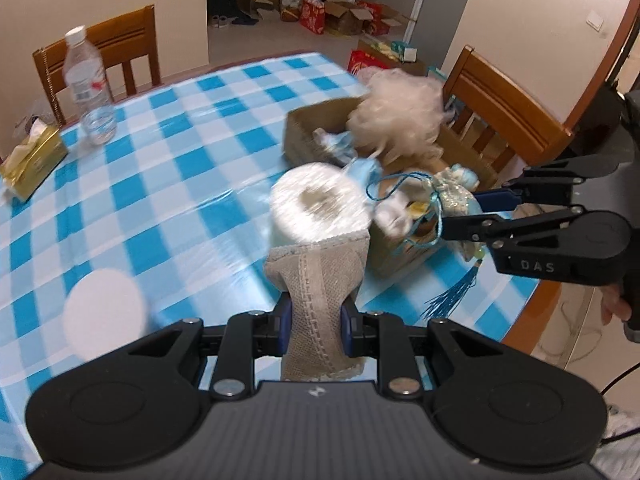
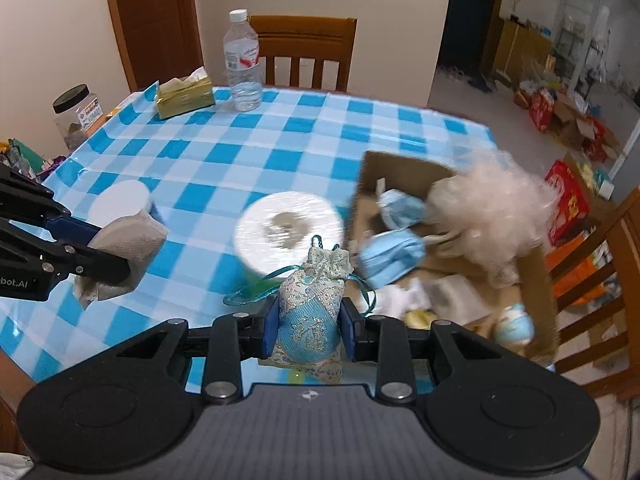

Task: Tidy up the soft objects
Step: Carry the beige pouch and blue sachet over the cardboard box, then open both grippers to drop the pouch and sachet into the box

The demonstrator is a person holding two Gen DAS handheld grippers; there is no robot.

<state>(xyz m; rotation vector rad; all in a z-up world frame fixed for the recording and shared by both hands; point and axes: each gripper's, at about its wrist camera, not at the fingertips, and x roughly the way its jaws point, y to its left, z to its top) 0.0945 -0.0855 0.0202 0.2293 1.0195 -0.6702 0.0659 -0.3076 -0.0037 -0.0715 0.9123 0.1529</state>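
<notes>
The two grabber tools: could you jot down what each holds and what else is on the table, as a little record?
left gripper: shut on beige cloth pouch
right gripper: shut on blue brocade sachet
cardboard box: holds blue face masks and fluffy stuffing
tissue roll: beside box
table: also water bottle, tissue pack

Checked table (image 2: 208, 152): box (image 2: 400, 168), tissue roll (image 2: 288, 228), bottle (image 2: 242, 68).

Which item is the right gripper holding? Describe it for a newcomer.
On the blue-checked table, beside the cardboard box, the right gripper has its jaws shut on a small brocade pouch. Unlike the plain beige cloth nearby, it is patterned turquoise-and-cream, with a teal drawstring.
</notes>
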